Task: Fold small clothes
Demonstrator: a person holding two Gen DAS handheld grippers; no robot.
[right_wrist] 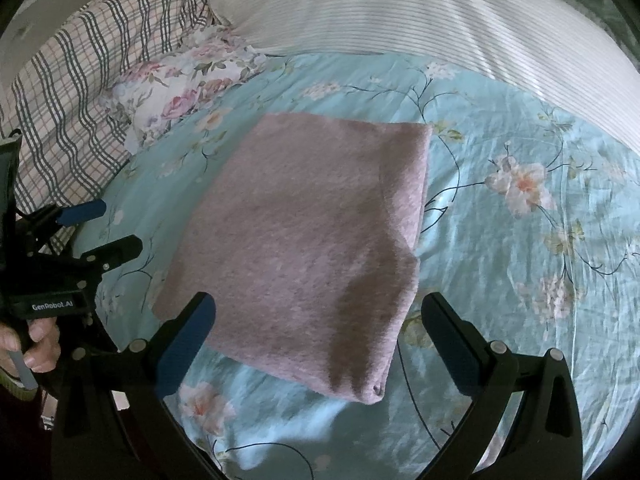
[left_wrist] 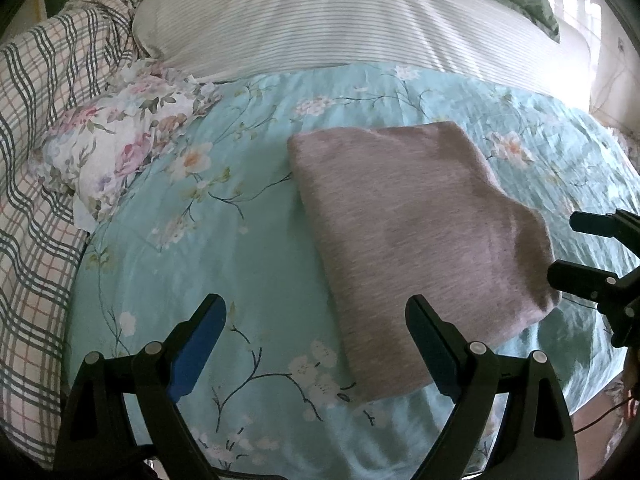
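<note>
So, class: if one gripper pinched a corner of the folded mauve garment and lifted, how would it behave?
The mauve garment looks like soft knit, so it would probably droop and unfold. Its stacked layers likely slide apart. Pushed, it may bunch on the wrinkled floral sheet.

Mauve garment [right_wrist: 304, 240] matt, fuzzy knit; floral sheet [right_wrist: 500, 264] smooth, creased cotton

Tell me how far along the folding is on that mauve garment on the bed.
Done: the mauve knit garment lies folded in a neat rectangle on the turquoise floral bedsheet. In hand: nothing; the left hand-held gripper and right hand-held gripper are both open, clear of it. Left: possibly one more fold, or setting it aside.
</note>
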